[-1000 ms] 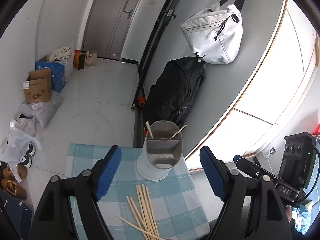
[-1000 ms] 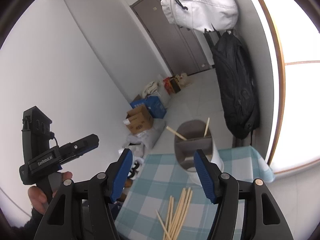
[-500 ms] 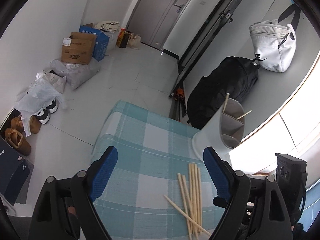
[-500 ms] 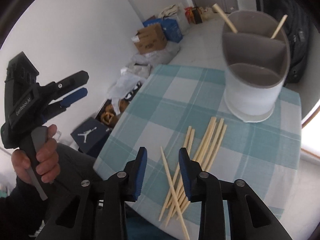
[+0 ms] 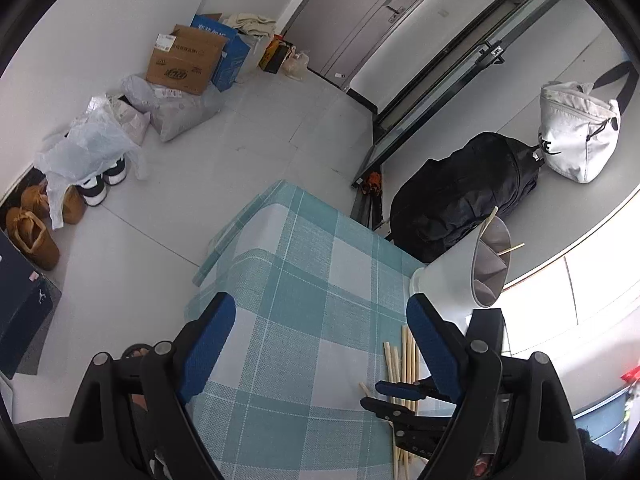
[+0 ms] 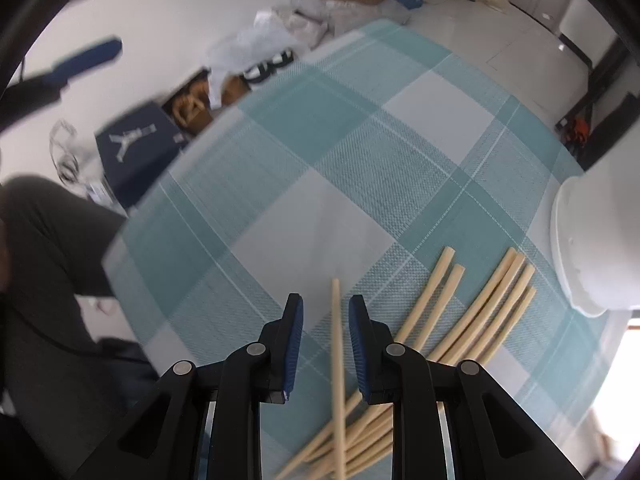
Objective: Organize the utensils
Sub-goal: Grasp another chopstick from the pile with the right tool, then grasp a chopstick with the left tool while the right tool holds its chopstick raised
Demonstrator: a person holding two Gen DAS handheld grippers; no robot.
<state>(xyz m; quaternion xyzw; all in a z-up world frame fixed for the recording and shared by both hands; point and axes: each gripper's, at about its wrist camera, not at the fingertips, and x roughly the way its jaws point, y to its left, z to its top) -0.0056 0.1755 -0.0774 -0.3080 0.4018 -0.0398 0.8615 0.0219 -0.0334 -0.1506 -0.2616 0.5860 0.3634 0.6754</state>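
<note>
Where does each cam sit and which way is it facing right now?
Left wrist: on the left gripper, high over the checked tablecloth, facing across it to the floor and door; own blue fingers wide apart, right gripper low at right.
Right wrist: on the right gripper, low over the cloth, facing down onto the chopsticks; its fingers straddle one chopstick, not yet closed.
Shared: cloth, chopsticks, white holder.
</note>
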